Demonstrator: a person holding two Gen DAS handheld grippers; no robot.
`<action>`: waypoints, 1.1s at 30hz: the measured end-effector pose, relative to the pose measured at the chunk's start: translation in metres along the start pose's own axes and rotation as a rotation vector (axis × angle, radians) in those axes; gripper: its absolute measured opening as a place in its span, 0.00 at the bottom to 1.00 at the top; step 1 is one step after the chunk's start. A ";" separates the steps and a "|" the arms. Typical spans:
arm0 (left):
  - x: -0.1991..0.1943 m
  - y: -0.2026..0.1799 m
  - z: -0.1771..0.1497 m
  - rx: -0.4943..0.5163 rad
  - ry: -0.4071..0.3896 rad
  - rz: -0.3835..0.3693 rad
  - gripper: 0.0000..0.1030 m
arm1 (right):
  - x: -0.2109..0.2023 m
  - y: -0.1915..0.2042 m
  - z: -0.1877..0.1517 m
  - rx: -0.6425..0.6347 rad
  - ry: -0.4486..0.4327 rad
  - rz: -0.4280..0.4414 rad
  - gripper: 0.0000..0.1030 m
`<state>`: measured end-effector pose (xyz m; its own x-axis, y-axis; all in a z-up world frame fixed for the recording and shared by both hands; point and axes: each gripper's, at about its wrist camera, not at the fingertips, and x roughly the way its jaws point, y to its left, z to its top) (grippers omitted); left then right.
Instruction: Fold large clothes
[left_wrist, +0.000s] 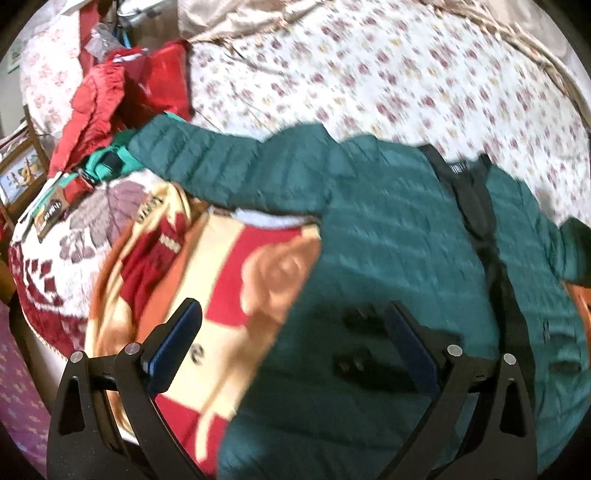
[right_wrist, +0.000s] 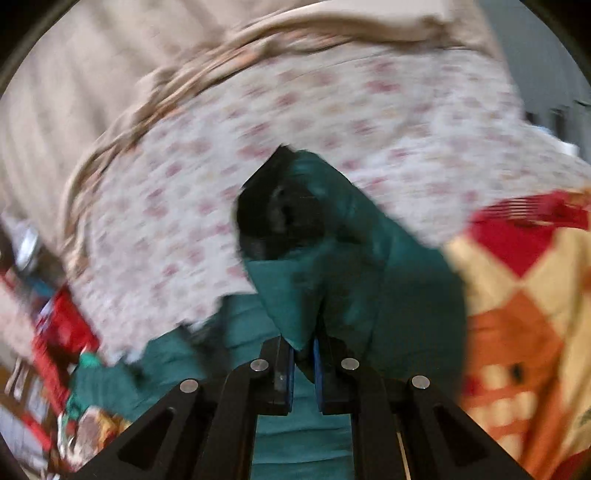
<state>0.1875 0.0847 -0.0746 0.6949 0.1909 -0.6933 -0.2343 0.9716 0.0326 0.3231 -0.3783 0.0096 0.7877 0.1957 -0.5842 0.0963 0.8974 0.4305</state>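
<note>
A dark green quilted jacket with a black lining lies spread on the bed, one sleeve stretched to the left. My left gripper is open and empty, hovering over the jacket's lower left edge. My right gripper is shut on a fold of the green jacket and holds it lifted, with the black lining showing at the top of the raised part. Both views are blurred.
The bed has a white floral sheet. A red, cream and orange patterned blanket lies under the jacket; it also shows in the right wrist view. Red clothes are piled at the back left. A beige cover lies beyond.
</note>
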 end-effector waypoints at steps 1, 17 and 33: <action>0.001 0.005 0.004 -0.008 -0.015 0.009 0.97 | 0.013 0.027 -0.007 -0.021 0.028 0.042 0.08; 0.040 0.086 0.005 -0.165 -0.019 0.126 0.97 | 0.198 0.225 -0.161 -0.226 0.436 0.241 0.07; 0.043 0.103 0.010 -0.198 -0.003 0.125 0.97 | 0.173 0.246 -0.189 -0.396 0.343 0.163 0.56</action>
<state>0.2003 0.1942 -0.0938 0.6543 0.3085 -0.6904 -0.4469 0.8943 -0.0240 0.3683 -0.0491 -0.1163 0.5234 0.4030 -0.7508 -0.2989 0.9119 0.2811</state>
